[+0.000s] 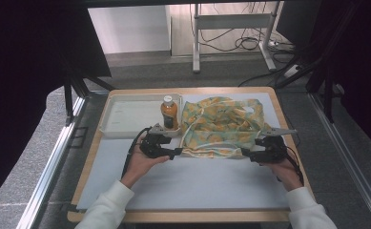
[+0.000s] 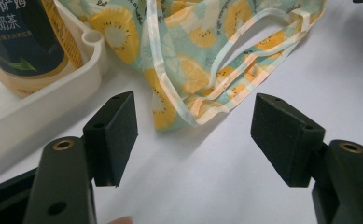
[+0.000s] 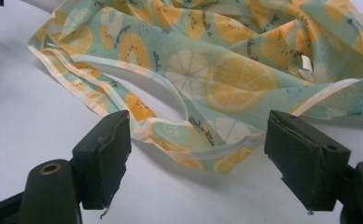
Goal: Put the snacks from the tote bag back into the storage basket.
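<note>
On the mat, between the wide-open left gripper (image 1: 177, 153) and wide-open right gripper (image 1: 244, 151), the bag (image 1: 220, 125) lies crumpled beside the bottle (image 1: 169, 113), so a shallow pinch might catch only trim and slip.

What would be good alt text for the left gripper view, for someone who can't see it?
Two black fingers stand wide apart above a white table, open toward the near corner of a crumpled fruit-print cloth bag with pale trim. At upper left, a bottle stands in a white tray.
</note>
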Available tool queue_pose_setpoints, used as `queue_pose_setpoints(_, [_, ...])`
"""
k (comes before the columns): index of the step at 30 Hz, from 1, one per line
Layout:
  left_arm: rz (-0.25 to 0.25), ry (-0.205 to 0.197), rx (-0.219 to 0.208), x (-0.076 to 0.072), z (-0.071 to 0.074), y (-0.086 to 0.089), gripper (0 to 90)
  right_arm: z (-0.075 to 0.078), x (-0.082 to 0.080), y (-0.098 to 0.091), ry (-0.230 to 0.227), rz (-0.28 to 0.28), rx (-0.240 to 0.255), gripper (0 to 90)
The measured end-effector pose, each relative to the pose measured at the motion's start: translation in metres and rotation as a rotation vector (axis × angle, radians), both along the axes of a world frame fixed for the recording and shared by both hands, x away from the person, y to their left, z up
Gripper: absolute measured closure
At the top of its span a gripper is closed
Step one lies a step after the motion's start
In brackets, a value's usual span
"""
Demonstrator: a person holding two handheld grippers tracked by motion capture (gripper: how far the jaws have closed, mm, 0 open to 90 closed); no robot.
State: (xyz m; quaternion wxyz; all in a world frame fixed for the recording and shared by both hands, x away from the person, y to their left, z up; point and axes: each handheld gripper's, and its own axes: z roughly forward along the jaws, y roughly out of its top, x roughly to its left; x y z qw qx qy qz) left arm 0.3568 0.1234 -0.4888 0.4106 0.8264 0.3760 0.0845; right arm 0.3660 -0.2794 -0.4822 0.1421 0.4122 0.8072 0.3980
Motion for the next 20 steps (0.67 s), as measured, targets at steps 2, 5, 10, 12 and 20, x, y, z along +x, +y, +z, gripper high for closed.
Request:
queue_pose_setpoints(2, [0.0, 0.0, 0.003, -0.0002, -0.0005, 0.0003, 31.4, -0.0002, 0.0006, 0.0021, -0.004, 0.008, -0.002, 22.3])
queue_pose_setpoints(5, [0.003, 0.002, 0.003, -0.0008, -0.0012, 0.0012, 31.4, 0.0012, 0.0003, 0.0057, -0.01, 0.018, -0.003, 22.3])
queue_pose_setpoints(10, [0.003, -0.001, 0.004, -0.0023, -0.0007, 0.0021, 31.4, 0.0037, -0.0002, 0.0068, -0.022, 0.016, 0.0, 22.3])
queue_pose_setpoints(12, [0.006, -0.002, 0.006, -0.0033, -0.0011, 0.0027, 31.4, 0.0042, 0.0003, 0.0062, -0.026, 0.013, 0.004, 22.3])
queue_pose_setpoints(20, [0.014, 0.001, 0.02, -0.0066, -0.0043, 0.005, 31.4, 0.0035, 0.0034, 0.0055, -0.024, 0.012, 0.007, 22.3])
